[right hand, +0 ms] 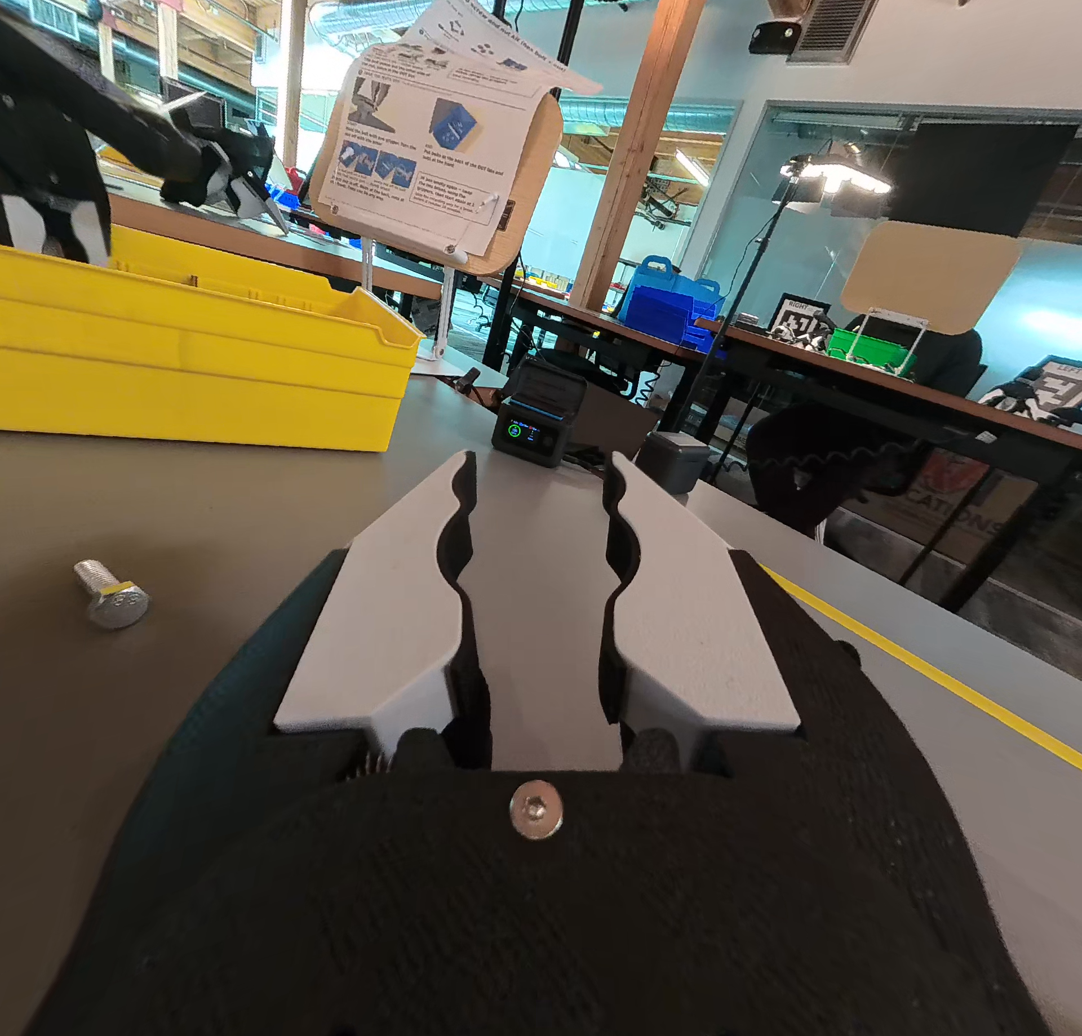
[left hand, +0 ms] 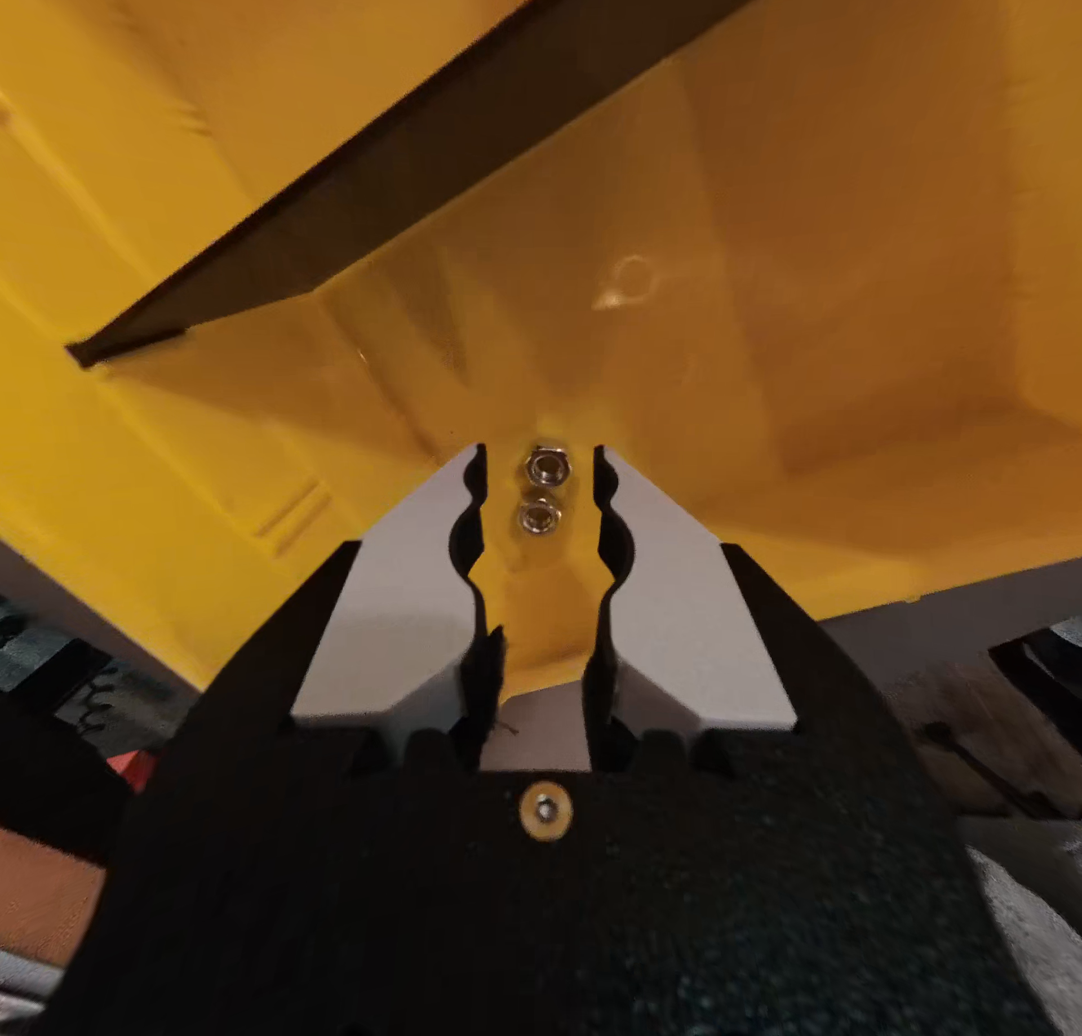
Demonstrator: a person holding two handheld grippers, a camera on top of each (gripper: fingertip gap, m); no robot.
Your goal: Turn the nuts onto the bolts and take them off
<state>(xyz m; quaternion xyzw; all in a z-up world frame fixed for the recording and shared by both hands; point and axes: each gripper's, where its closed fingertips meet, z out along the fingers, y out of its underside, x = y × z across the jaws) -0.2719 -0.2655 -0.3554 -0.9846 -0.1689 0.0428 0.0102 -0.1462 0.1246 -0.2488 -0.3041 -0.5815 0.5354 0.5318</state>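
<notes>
In the left wrist view my left gripper (left hand: pixel 539 452) is open and points down into a yellow bin (left hand: pixel 819 247). A silver hex nut (left hand: pixel 544 465) lies on the bin floor between the fingertips; a second nut shape (left hand: pixel 539 517) just below it may be its reflection. In the right wrist view my right gripper (right hand: pixel 540 459) is open and empty, low over the grey table (right hand: pixel 175 510). A silver bolt (right hand: pixel 111 595) with a yellow mark lies on the table to its left. The left gripper's body (right hand: pixel 52 188) shows above the yellow bin (right hand: pixel 193 376) at far left.
A black divider (left hand: pixel 410 171) crosses the bin above the nut. On the table beyond my right gripper stand a small black device with a lit screen (right hand: pixel 536 417), a grey box (right hand: pixel 673 458) and an instruction sheet on a stand (right hand: pixel 433 159). A yellow line (right hand: pixel 937 680) marks the table's right side.
</notes>
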